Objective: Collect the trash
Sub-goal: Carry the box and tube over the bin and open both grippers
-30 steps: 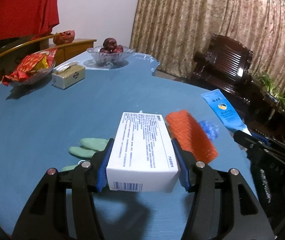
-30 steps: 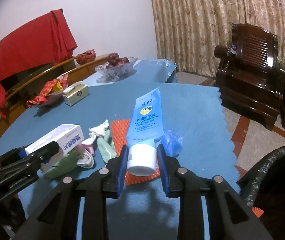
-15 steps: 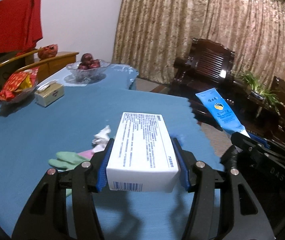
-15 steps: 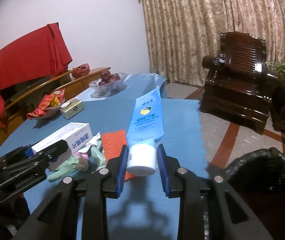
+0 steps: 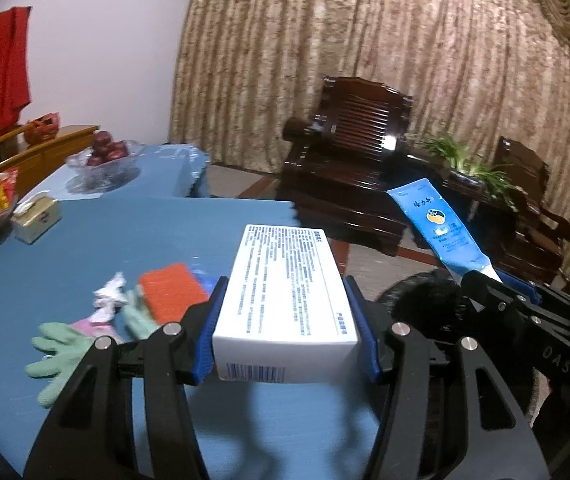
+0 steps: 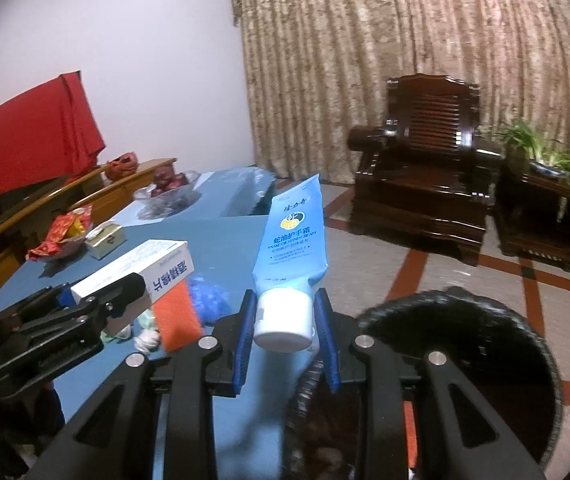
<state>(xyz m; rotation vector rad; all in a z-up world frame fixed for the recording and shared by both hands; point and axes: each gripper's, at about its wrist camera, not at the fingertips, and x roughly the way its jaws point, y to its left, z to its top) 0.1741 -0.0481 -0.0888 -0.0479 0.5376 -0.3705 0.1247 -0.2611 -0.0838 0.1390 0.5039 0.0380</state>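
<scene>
Pinching a white box (image 5: 285, 300) between its blue pads, the left gripper (image 5: 285, 336) hangs above the blue bench (image 5: 85, 240). Just beside it, the right gripper (image 6: 285, 328) has its jaws clamped on the white cap of a blue hand cream tube (image 6: 291, 236), held over the rim of a black-lined bin (image 6: 485, 344).

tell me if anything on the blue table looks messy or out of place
A loose heap sits near the edge of the blue table: a crumpled white paper scrap, pale green glove-shaped pieces, an orange ribbed pad and a blue crinkled ball, piled askew. Nothing looks spilled.
</scene>
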